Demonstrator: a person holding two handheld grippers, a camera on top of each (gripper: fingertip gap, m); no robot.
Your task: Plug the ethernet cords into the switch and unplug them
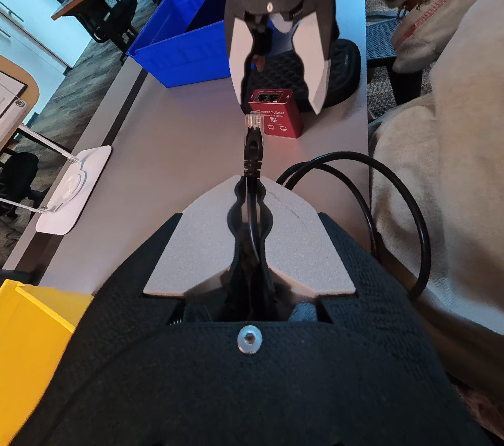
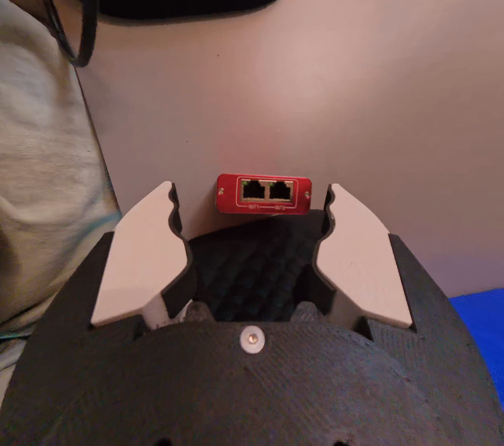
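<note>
The left claw [image 1: 251,179] is clenched on a thin black ethernet cord [image 1: 392,203]. The cord passes between the two white foam fingers [image 1: 210,239], and its black boot with the clear plastic plug [image 1: 254,122] sticks out in front of the tips. The plug points toward the small red metal switch box [image 1: 275,116], which stands on the pale grey desk [image 1: 169,149]. The plug is near the box but apart from it, not inside any port. The rest of the cord makes a wide loop on the desk, to the right of the claw, beside a person's light cloth sleeve [image 1: 441,187].

The right claw [image 2: 252,188] is released, its white fingers [image 2: 141,250] spread wide, and it holds nothing. It hangs over the switch box [image 2: 264,193], and in its own view the box lies between its fingertips. Both ports of the box are empty. Under this claw lies a black quilted pad [image 2: 256,263], just beside the box.

A blue plastic bin [image 1: 180,51] stands on the far part of the desk, and a yellow plastic bin [image 1: 27,351] is at the near left corner. A white flat plate with a clear stand [image 1: 71,187] lies at the left edge.
</note>
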